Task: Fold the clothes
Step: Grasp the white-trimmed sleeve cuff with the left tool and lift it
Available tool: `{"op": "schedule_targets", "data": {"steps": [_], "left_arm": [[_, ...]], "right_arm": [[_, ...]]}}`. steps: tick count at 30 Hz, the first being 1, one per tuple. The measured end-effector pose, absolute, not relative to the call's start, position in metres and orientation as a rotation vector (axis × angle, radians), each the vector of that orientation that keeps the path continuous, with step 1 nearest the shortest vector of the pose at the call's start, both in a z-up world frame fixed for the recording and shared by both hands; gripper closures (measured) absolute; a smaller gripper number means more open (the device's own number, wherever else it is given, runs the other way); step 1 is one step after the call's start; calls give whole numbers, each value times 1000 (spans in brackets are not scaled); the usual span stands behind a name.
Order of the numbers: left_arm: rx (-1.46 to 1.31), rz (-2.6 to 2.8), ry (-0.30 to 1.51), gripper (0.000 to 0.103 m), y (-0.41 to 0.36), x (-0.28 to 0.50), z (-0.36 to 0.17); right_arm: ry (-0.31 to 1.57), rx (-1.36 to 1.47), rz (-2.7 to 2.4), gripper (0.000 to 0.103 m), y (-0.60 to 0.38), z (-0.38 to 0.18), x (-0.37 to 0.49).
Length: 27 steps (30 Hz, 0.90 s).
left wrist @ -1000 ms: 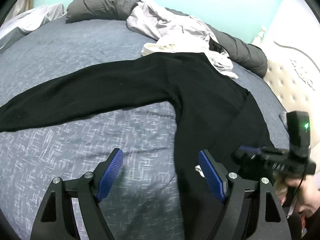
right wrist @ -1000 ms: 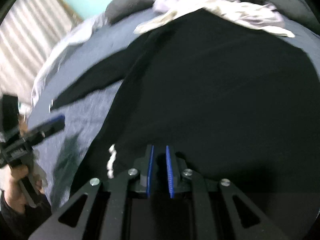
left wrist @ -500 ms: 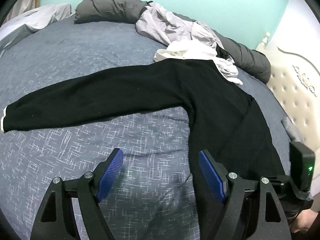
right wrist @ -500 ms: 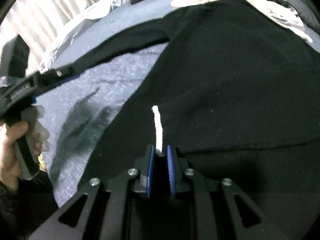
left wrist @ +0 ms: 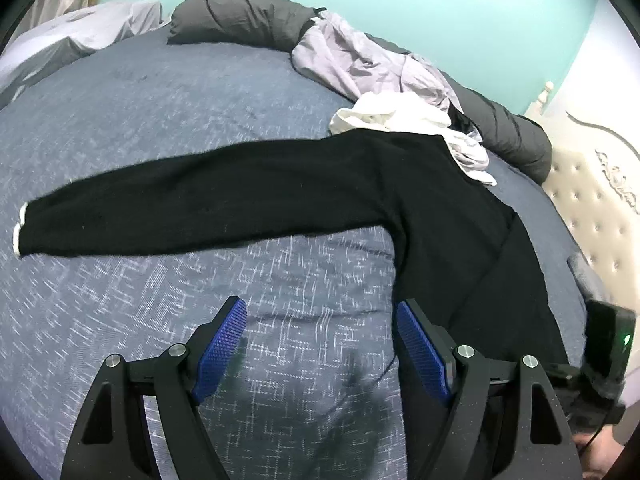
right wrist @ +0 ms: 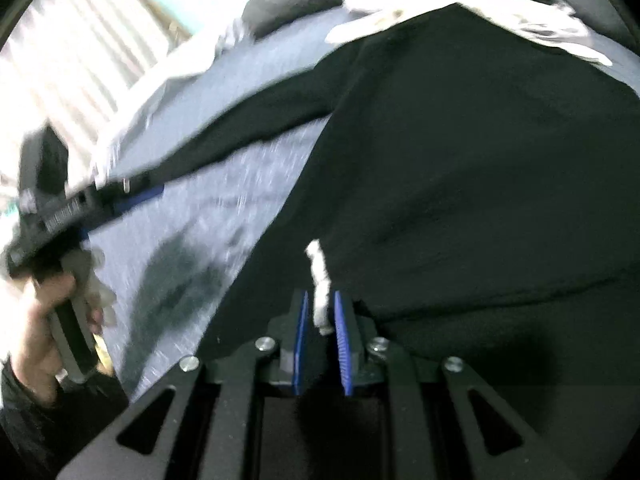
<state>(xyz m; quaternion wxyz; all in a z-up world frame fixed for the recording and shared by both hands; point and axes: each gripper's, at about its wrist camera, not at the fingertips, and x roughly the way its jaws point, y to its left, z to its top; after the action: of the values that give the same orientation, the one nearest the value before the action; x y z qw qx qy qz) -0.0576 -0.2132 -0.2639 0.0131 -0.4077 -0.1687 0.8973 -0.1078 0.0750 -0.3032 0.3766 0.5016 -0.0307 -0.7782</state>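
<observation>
My left gripper [left wrist: 320,344] hangs at the lower centre, fingers spread wide. My right gripper [right wrist: 320,320], low in its frame, is pinched nearly closed.

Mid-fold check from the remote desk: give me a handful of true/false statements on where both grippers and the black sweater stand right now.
1. The left gripper is open, its blue pads above the grey-blue patterned bedspread. True.
2. The right gripper is open and empty. False: its jaws stand nearly together on the black long-sleeved sweater, with a white-trimmed edge between the pads.
3. One sleeve lies stretched out across the bed, its white-edged cuff far from the body. True.
4. The sweater is already folded into a neat square. False: it lies spread out.
5. Crumpled pale lilac and white clothes are heaped beyond the sweater. True.
</observation>
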Motion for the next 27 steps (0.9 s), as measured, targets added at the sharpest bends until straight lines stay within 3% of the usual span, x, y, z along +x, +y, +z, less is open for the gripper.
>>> {"op": "schedule_targets", "data": {"steps": [13, 27], "left_arm": [[-1328, 2825, -613, 15, -278, -67, -232], [-1476, 2954, -930, 7, -396, -61, -262]], "right_arm": [[-292, 1206, -2194, 88, 183, -297, -126], [-380, 1150, -2207, 88, 208, -300, -132]]}}
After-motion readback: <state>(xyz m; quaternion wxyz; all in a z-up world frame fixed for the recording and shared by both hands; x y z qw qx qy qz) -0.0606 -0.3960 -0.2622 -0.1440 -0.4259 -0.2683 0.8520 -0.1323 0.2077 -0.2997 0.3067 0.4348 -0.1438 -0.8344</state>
